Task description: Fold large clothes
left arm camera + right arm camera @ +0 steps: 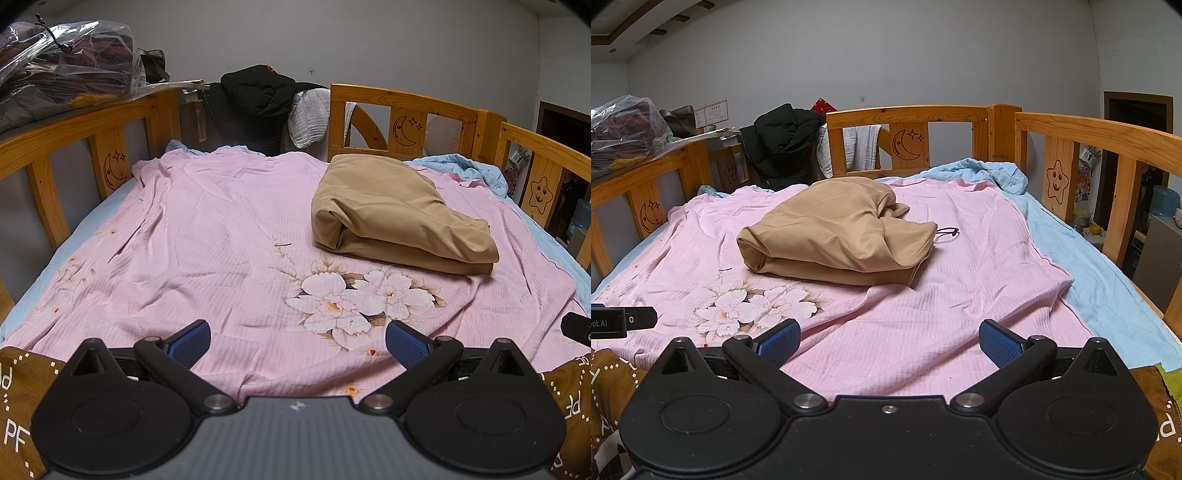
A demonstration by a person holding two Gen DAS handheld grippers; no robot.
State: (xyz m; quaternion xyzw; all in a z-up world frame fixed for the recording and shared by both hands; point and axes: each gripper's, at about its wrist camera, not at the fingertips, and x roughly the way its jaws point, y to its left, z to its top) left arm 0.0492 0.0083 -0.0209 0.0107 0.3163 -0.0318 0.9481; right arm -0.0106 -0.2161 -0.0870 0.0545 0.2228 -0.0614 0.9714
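Tan garment [399,210] sits folded in a thick bundle on the pink floral sheet [221,229], toward the far right of the bed as the left wrist camera has it, nearer the middle in the right wrist view. Left gripper [297,345] hangs over the near edge of the sheet, blue pads wide apart, nothing between them. Right gripper [889,343] is the same: fingers spread, gripping nothing, well short of the bundle. Writing now: white letters "PF" repeat on the brown patterned cloth [16,406] at the near corners, and on the left edge of the right wrist view a black device [622,322] carries lettering ending in "ot.AI". The wooden bed rail [436,110] bears carved moon-and-star motifs and a smiling star. Only the right wrist view catches the black drawstring [947,234] trailing from the bundle's right end, and the framed papers [711,112] on the far wall, too small to read. The left wrist view shows the clear plastic bag [66,62] of dark clothes much larger, far left. A black jacket [258,96] is draped over the far rail in both.
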